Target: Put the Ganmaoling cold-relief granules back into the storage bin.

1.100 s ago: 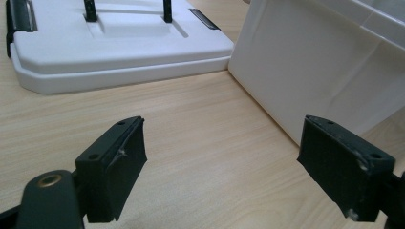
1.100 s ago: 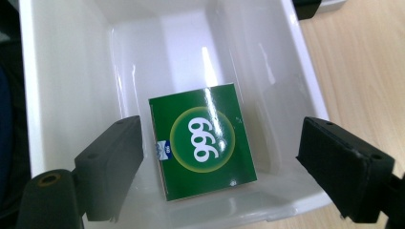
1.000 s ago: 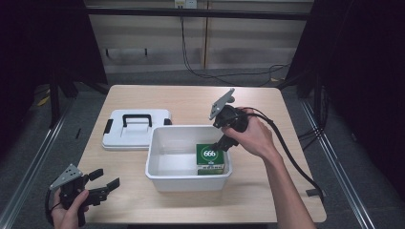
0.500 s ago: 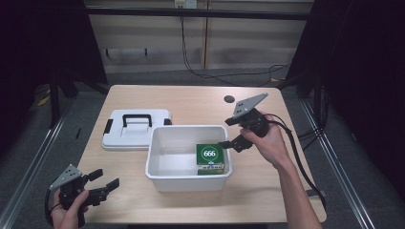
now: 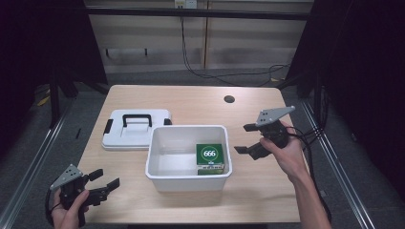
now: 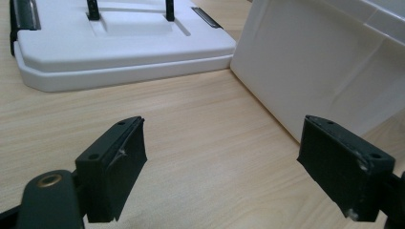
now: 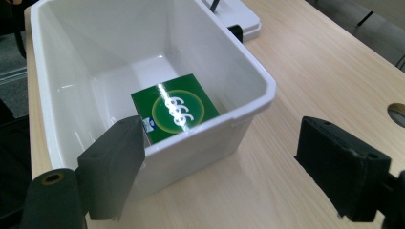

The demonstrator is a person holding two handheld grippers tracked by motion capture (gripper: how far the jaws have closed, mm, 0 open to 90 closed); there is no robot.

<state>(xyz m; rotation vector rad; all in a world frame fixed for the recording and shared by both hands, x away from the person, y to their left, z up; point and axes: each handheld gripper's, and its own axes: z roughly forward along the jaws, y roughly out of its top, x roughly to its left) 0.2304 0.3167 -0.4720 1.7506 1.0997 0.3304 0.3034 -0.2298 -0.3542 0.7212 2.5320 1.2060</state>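
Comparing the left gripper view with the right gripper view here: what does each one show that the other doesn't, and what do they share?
The left gripper view shows the white lid's top with the feet of its black handle, and the bin's outer wall.

The right gripper view looks into the bin at the green box marked 666 lying on its floor, plus a round hole in the table.

Both show the white bin, the wooden tabletop, and an open pair of black jaws holding nothing.
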